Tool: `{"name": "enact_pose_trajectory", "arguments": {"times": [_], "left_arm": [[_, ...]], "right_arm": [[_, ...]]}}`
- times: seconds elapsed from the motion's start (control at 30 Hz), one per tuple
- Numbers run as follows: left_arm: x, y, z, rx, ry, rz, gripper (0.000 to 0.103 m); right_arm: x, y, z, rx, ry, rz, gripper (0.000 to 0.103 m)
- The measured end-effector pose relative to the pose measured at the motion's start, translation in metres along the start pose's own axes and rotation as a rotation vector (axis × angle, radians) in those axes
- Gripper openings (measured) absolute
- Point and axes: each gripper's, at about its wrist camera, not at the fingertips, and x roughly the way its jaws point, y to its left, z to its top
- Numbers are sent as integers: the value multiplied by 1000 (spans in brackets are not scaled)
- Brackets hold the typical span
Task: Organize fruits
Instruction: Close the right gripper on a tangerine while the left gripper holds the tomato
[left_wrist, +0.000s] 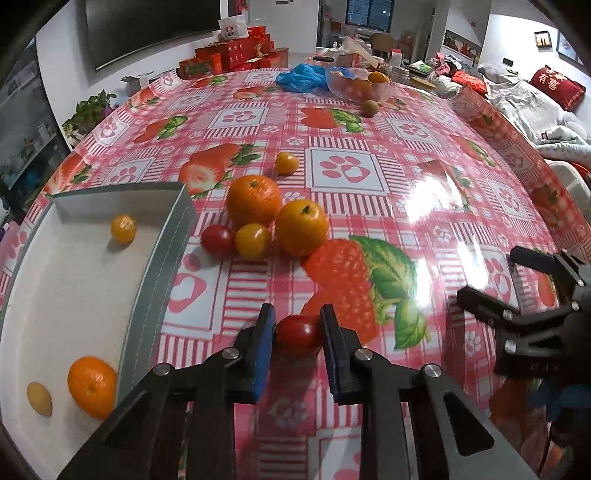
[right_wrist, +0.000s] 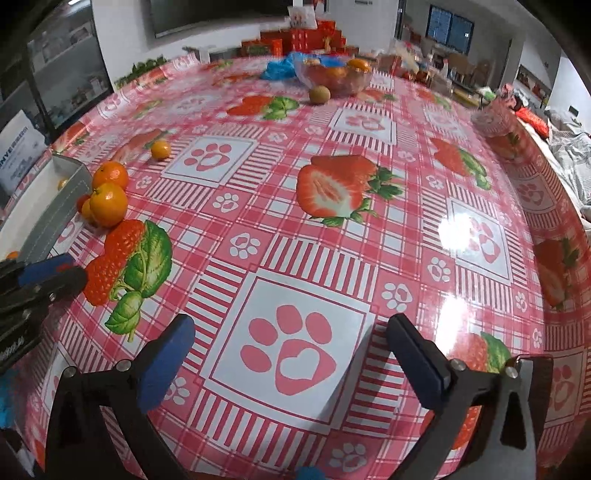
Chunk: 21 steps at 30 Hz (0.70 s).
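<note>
My left gripper (left_wrist: 297, 332) is shut on a red cherry tomato (left_wrist: 298, 334) just above the tablecloth. To its left stands a white tray (left_wrist: 159, 280) holding a mandarin (left_wrist: 92, 386), a small yellow fruit (left_wrist: 123, 229) and a pale kumquat (left_wrist: 38, 398). Ahead lie two oranges (left_wrist: 253, 199) (left_wrist: 301, 227), a red tomato (left_wrist: 217, 239), a yellow tomato (left_wrist: 253, 240) and a small orange fruit (left_wrist: 286, 163). My right gripper (right_wrist: 291, 354) is open and empty over a paw print; it also shows in the left wrist view (left_wrist: 491, 275).
A glass bowl (left_wrist: 356, 86) with fruit stands at the far side of the table, a kiwi (left_wrist: 369, 108) in front of it and a blue plastic bag (left_wrist: 299, 77) beside it. Red boxes (left_wrist: 236, 53) are stacked behind. The table edge curves at the right.
</note>
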Motion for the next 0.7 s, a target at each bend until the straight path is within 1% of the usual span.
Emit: {"name": "enact_pose_trajectory", "arguments": {"times": [0.03,0.1,0.17,0.27,0.3,0.43,0.5,0.63,0.7], "left_arm": [[-2,3,-3,-3,0,-3,27],[-6,8,-7,-16,9,-11,27],[-11,12,-11,-28,11,-22,27],[-27,17,-14,-38,-12,-37,27],[-31,18,-13,-39,-21,-41,27],[-51,26,-10,-47,-69,-38,27],[-59,32,-9,-55,-86,-35,27],[-70,49,-7,-75,-111,-19,27],[-72,58,-7,-85,-119,-1,27]], "right_arm": [[1,1,3,7,20,3,103],[-1,6,8,15,19,60,103],[-5,16,15,15,0,133,103],[-9,42,32,-32,-45,182,101],[-9,49,37,-47,-53,192,97],[-1,79,54,-94,-61,221,91],[7,90,61,-109,-53,230,79],[20,102,68,-105,-23,258,70],[25,107,69,-112,-11,269,64]]}}
